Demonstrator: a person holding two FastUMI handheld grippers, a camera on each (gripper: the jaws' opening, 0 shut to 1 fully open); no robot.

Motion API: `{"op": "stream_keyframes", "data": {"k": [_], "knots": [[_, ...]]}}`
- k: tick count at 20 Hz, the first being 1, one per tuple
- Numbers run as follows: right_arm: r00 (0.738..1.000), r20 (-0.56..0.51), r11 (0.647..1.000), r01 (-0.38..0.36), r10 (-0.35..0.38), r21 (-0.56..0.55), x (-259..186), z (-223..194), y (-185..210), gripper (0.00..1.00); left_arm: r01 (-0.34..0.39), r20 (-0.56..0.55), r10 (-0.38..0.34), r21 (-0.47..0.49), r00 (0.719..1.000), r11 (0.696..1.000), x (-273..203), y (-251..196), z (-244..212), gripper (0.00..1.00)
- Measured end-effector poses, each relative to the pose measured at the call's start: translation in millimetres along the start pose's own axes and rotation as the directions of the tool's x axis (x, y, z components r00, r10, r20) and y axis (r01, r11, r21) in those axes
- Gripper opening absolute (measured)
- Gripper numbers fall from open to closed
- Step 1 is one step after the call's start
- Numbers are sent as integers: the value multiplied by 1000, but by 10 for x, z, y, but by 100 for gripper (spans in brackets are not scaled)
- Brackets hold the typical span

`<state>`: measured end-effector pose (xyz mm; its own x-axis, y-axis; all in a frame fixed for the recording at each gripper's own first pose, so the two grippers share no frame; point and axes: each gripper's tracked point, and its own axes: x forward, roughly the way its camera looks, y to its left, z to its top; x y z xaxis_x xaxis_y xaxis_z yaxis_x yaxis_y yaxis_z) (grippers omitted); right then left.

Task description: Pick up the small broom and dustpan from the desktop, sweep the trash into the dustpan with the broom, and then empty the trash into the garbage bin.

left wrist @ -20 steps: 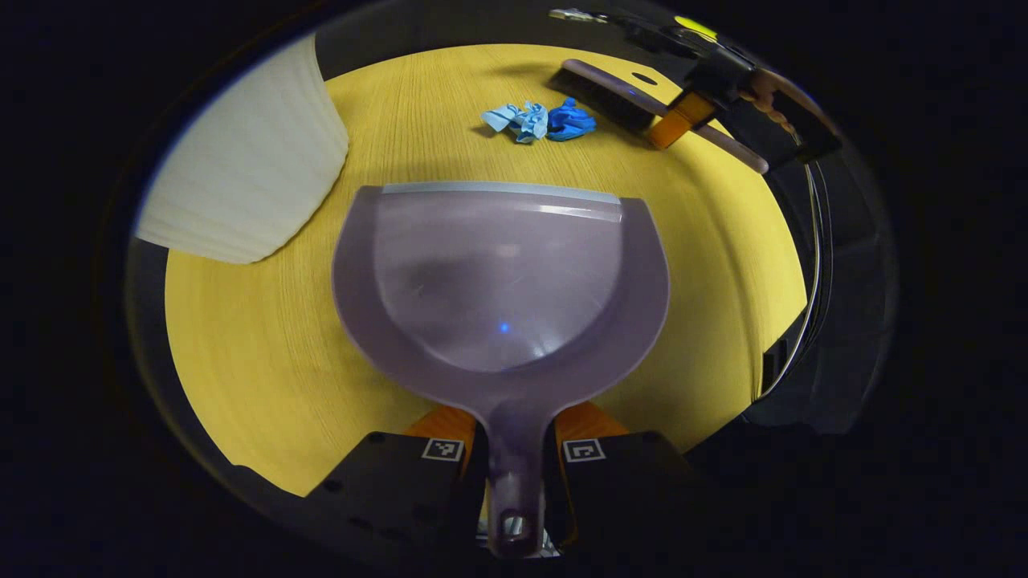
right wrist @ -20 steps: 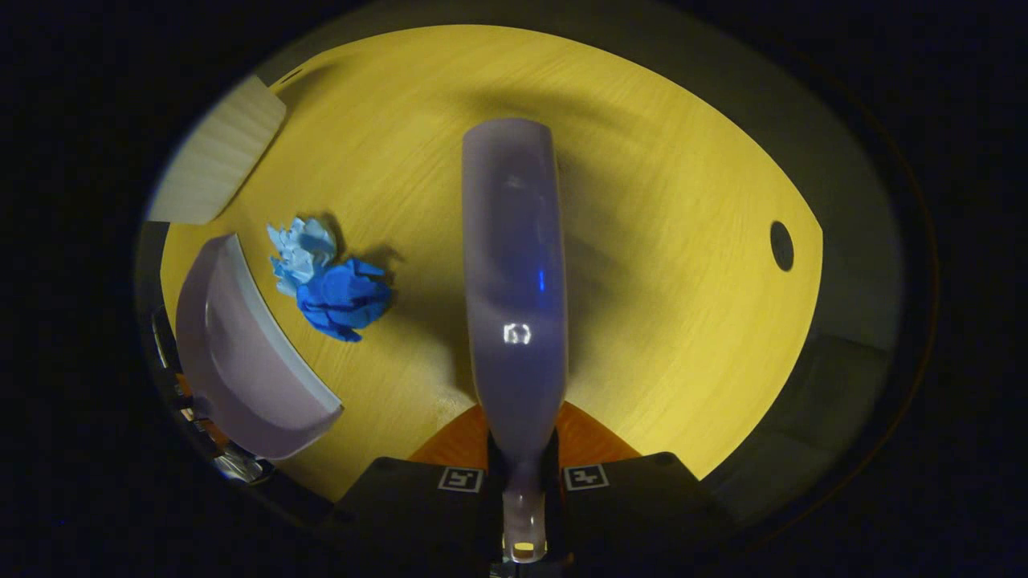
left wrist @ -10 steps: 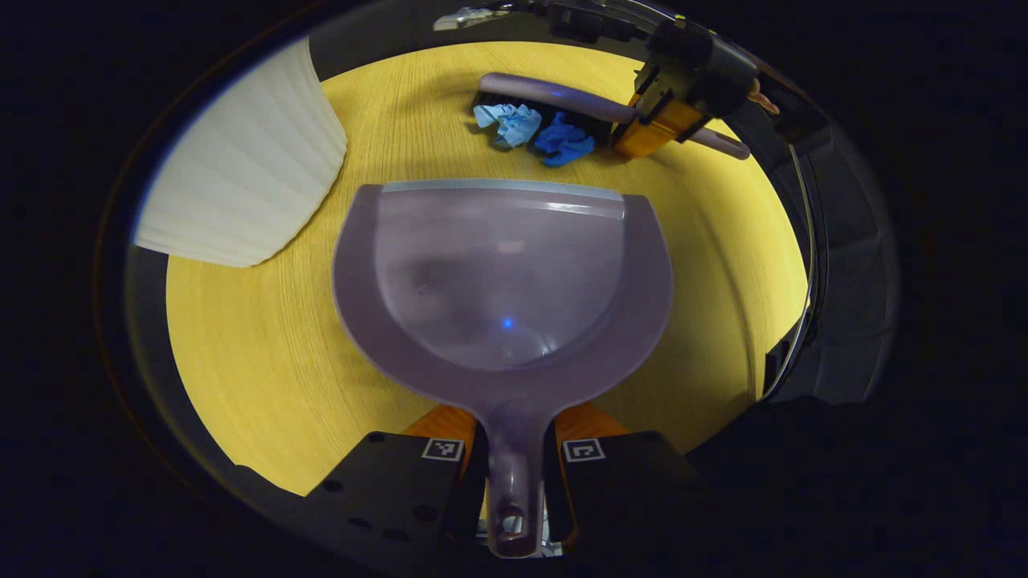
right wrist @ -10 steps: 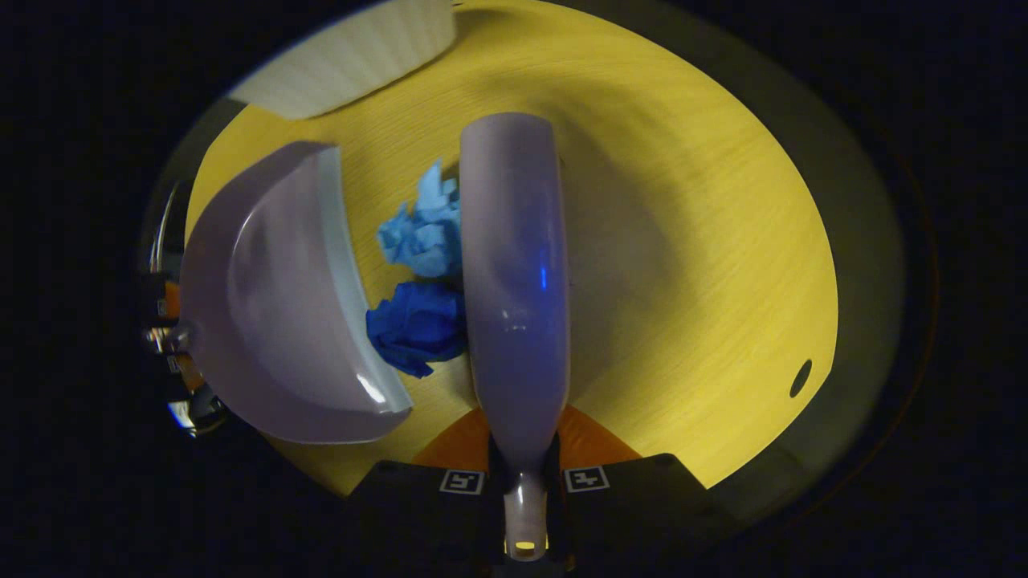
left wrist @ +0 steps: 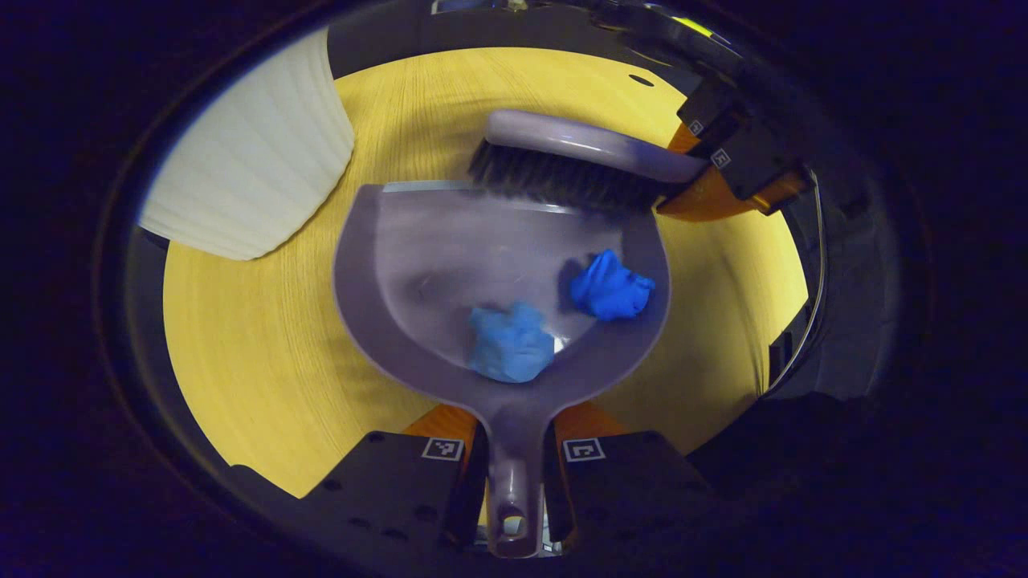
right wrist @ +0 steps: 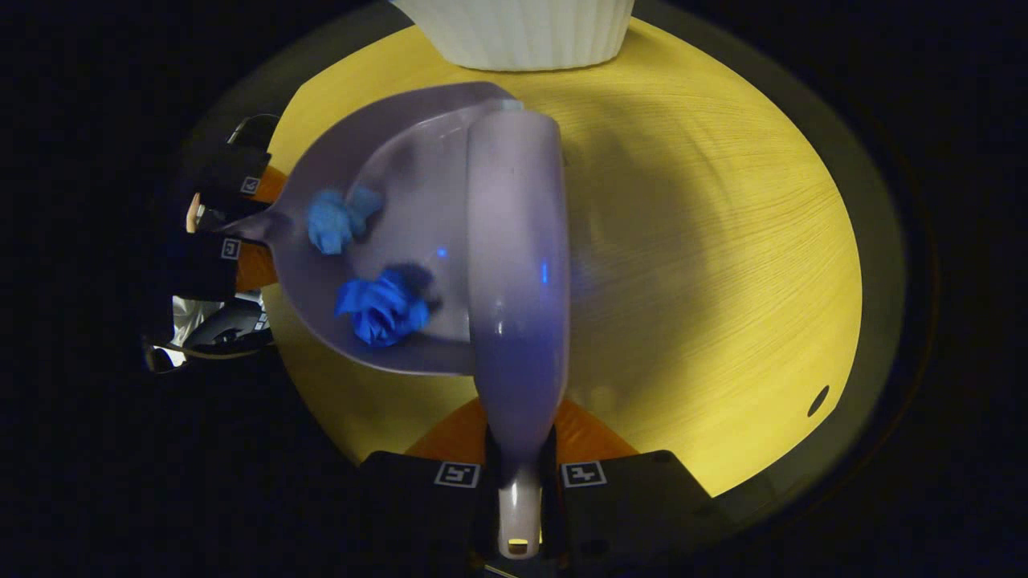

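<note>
Trash: two crumpled wads, a pale blue wad (left wrist: 510, 343) and a dark blue wad (left wrist: 610, 286), are seen lying inside the dustpan (left wrist: 418, 241), the pale one near the handle root, the dark one toward the right wall (both off the bench now).
Dustpan: it is held flat on the bench (left wrist: 241, 337) by its handle; the jaws of the left gripper (left wrist: 514, 453) are clamped on that handle.
Broom: the bristles of the broom (left wrist: 562, 172) are set across the pan's front lip; the jaws of the right gripper (right wrist: 520, 478) are clamped on its handle.
Bin: a white ribbed bin (left wrist: 249, 177) stands on the bench just beyond the pan's left front corner.
Just changed: half a second ago both wads lay on the bench ahead of the lip with the broom behind them; they have since been swept over the lip into the pan.
Against a second ago: the broom was then well apart from the pan, the wads untouched between the two; the pan itself has hardly been shifted.
Meaning: the sweeping step is judged done (no trash is seen left on the bench); emptying into the bin remains.
Next: the pan would need to be lifted level, so that the wads are not rolled out.
</note>
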<state>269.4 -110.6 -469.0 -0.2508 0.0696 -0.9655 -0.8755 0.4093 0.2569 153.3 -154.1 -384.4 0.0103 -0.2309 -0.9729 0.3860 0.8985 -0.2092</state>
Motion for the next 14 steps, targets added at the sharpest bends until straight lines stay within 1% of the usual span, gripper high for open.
{"op": "stream_keyframes", "data": {"k": [1,2,4,6,8,9,10,11,12,13,14], "knots": [[1000,3,1000,23,-23,15,-23,-13,-12,22,8,3,-8,1,1000,1000,-6,-11,-27,29],[1000,10,998,27,-27,53,-33,-29,-15,22,17,13,-18,2,1000,1000,-27,-21,-21,28],[999,39,988,13,-19,154,-67,-78,-90,22,55,47,-54,-19,997,998,-53,-22,-16,29],[996,80,967,17,-39,254,-100,-46,-198,22,94,95,-91,-27,991,995,-128,-27,-26,28],[992,118,933,9,-55,360,-99,-15,-144,22,87,146,-84,-17,986,996,-280,19,-52,29],[989,138,912,-5,-57,409,-36,-14,-105,22,85,171,-81,-17,982,996,-361,47,-63,28],[986,158,890,-26,-52,456,-15,-21,-91,22,85,195,-79,-26,978,996,-357,24,-119,29],[983,178,866,-54,-41,497,30,-27,-4,22,88,227,-77,-41,971,995,-474,40,-158,28],[978,206,845,-96,-17,526,67,-16,69,22,88,257,-71,-56,964,995,-597,56,-177,28],[974,226,833,-134,11,537,100,-18,104,22,80,282,-59,-62,957,995,-792,105,-213,28],[971,237,829,-149,21,540,123,-22,104,22,49,304,-29,-58,952,997,-986,185,-232,29]]}}
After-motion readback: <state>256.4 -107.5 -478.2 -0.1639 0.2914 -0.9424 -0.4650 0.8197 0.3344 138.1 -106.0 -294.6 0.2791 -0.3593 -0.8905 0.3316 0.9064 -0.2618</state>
